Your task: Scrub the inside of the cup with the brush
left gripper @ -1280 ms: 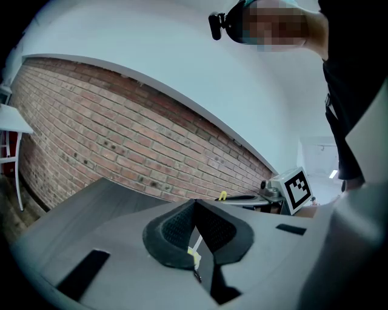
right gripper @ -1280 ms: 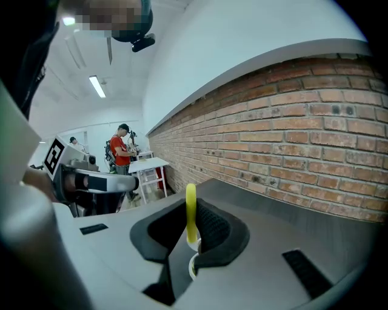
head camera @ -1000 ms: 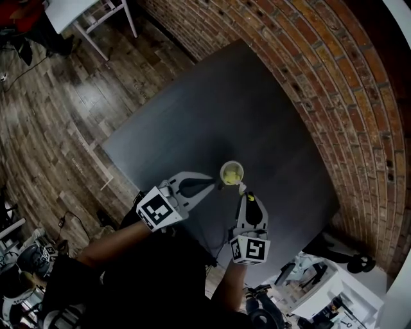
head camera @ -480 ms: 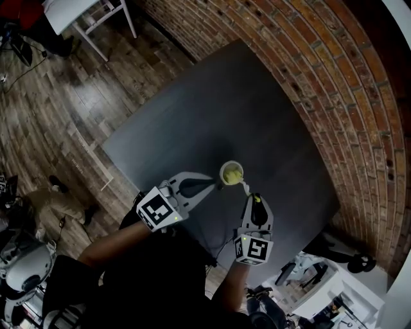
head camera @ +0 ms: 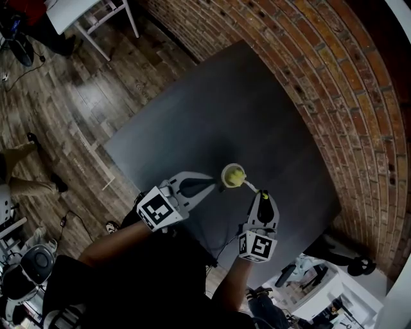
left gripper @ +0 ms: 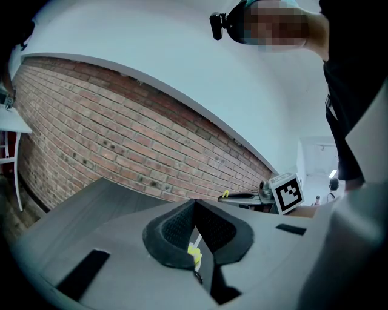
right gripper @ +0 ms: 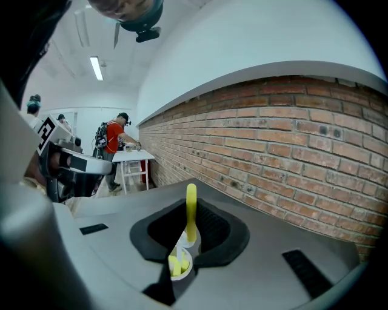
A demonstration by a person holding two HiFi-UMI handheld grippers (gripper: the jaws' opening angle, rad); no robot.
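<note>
A small pale cup (head camera: 225, 174) stands on the dark table (head camera: 212, 109) near its front edge. The brush's yellow head (head camera: 236, 174) sits inside the cup, and its thin white stem (head camera: 251, 186) slants out toward my right gripper (head camera: 262, 195), which is shut on the yellow handle (right gripper: 191, 212). My left gripper (head camera: 215, 183) is shut on the cup's left rim. In the left gripper view only a sliver of yellow bristles (left gripper: 194, 252) shows through the narrow slit between the jaws; the cup itself is hidden there. In the right gripper view the bristles (right gripper: 177, 264) show below the handle.
A brick wall (head camera: 347, 96) runs along the table's far and right sides. Wooden floor (head camera: 58, 115) lies to the left, with a white table and chair (head camera: 96, 16) at top left and a person's legs (head camera: 26, 170) at the left edge. Clutter sits at bottom right.
My right gripper has drawn back to the right and the brush has tilted, so more of its white stem shows. The cup and left gripper have stayed put.
</note>
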